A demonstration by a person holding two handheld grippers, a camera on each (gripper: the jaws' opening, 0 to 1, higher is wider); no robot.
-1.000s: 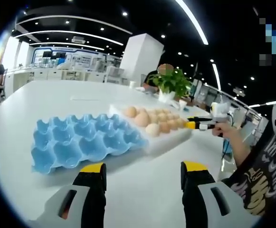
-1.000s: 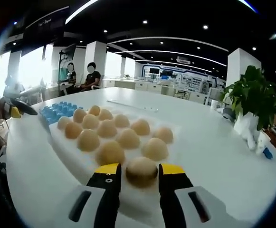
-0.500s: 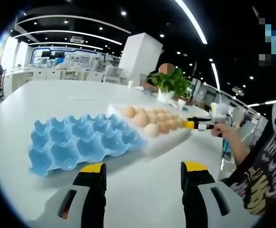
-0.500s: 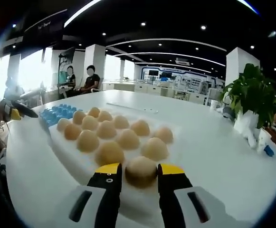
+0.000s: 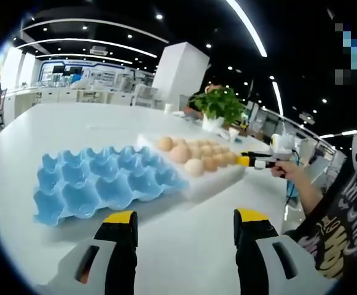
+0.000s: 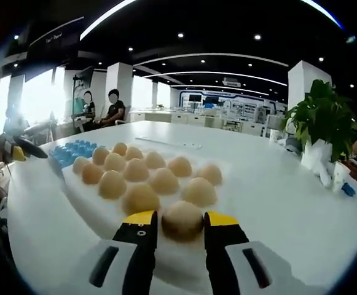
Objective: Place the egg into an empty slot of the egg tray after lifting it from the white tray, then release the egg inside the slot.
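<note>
Right now we count eleven eggs on the white tray point(image 6: 227, 190) in the right gripper view: ten standing free and one more, the nearest egg point(image 6: 182, 221), sitting between the yellow tips of our right claw point(image 6: 181, 222). The tips press that egg from both sides, so the right claw is closed on it, and the egg sits low at the near edge of the white tray among its neighbours; whether it has left the tray surface we cannot tell. Beyond the far end of the white tray lies the blue egg tray point(image 6: 74, 149), and near that end the left claw point(image 6: 19, 147) comes in from the left of the view.

From the left gripper view, the blue egg tray point(image 5: 101, 187) lies on the white tabletop point(image 5: 55, 123) touching the white tray point(image 5: 218, 178), and every slot we can see in it holds no egg. Our left claw point(image 5: 184, 224) hangs over bare tabletop on the near side of the white tray, its two tips spread wide with nothing between them. At the far corner of the white tray the right claw point(image 5: 251, 161) reaches in, held by a hand point(image 5: 286, 169). One potted plant point(image 5: 220, 106) stands on the tabletop beyond the white tray. Two seated people point(image 6: 101, 104) show far behind the blue egg tray.
</note>
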